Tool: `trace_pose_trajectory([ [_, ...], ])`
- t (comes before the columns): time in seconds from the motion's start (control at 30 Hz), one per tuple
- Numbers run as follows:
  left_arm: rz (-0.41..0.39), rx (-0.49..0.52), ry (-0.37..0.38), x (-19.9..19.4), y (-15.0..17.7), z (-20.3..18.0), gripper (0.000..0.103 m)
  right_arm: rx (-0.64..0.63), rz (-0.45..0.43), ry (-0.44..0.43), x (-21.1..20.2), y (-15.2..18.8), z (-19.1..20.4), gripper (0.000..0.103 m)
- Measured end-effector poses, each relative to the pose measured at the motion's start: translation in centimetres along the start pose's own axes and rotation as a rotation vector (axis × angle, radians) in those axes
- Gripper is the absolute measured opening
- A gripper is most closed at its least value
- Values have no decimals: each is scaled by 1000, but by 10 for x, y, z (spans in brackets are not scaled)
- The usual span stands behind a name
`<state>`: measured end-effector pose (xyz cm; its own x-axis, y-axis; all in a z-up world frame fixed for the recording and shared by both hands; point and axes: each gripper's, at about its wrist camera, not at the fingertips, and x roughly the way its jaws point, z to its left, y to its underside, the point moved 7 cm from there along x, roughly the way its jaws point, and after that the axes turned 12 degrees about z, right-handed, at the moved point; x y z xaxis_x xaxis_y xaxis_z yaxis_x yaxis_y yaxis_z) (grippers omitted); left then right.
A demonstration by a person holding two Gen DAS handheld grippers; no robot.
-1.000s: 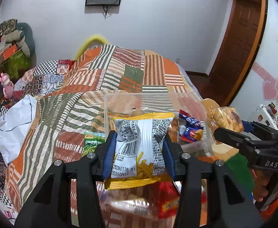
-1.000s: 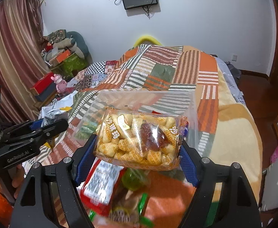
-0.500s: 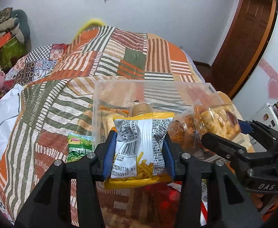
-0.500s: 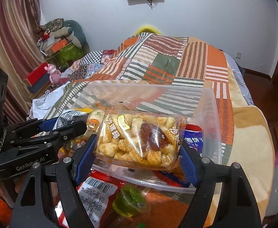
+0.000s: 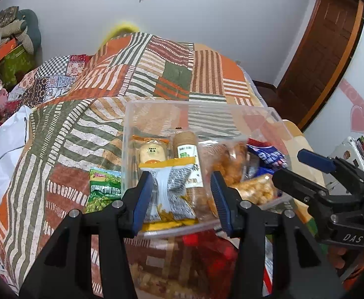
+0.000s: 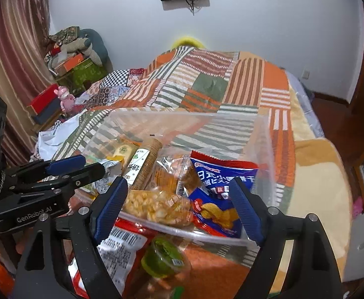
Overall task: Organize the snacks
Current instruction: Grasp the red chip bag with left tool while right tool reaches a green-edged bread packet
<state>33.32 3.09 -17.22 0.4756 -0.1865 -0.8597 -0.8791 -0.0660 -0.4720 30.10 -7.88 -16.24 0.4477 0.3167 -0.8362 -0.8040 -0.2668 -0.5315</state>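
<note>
Setting: bed (image 5: 157,74) under a striped patchwork cover; clear plastic box (image 5: 129,134) sits on it.
Green packet (image 5: 103,189): on the cover, just left of the box, outside it.
Left tool (image 5: 179,196): jaws spread and just been opening; the grey-and-yellow chip bag (image 5: 169,191) lies between them in the box's near left corner, pads off its sides.
Box, left part: small yellow-labelled cake pack (image 5: 152,150) and a round biscuit roll (image 5: 184,144) behind the chip bag.
Box, middle: clear bag of puffed corn snacks (image 6: 157,205) at the near wall, a bag of orange crackers (image 6: 172,174) behind it.
Right tool (image 6: 179,204): jaws spread wide and just been opening; the corn snack bag lies between them, released, left pad near its end.
Box, right part: blue chip packet (image 6: 221,182) leaning against the right wall.
In front of box: red-and-white packet (image 6: 122,246) and a green jelly cup (image 6: 164,256) on the cover.
</note>
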Motion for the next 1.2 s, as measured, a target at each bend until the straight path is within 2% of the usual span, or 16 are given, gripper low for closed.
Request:
trace_pose_trajectory([
  [0.17,-19,27,-5,-24,11,-10,58,-33,-30,28,-24,8,3,85],
  [0.23,-20,49,-4,-33,18,-16,58,-33,-35,32,-31,13,2,85],
  [0.33,-13,77,-5,-44,31,-26,59,-34,-32,44,-39,24,-2,86],
  [0.47,12,98,4,-47,49,-39,66,-30,-9,54,-44,45,-9,86],
  [0.6,61,133,-3,-35,65,-55,66,-36,25,79,-42,66,-16,86],
  [0.73,118,146,12,-16,74,-71,67,-34,70,69,-36,84,-19,86],
  [0.8,130,145,-5,-6,75,-76,77,-31,86,58,-33,91,-19,86],
  [0.97,176,135,-26,14,79,-73,84,-21,121,5,-26,103,-10,86],
  [1.07,181,123,-18,17,81,-66,84,-31,137,-26,-21,109,-1,86],
  [1.17,151,124,-3,11,83,-58,74,-45,150,-47,-17,113,10,86],
  [1.2,146,133,1,9,85,-55,74,-51,153,-53,-16,113,14,86],
])
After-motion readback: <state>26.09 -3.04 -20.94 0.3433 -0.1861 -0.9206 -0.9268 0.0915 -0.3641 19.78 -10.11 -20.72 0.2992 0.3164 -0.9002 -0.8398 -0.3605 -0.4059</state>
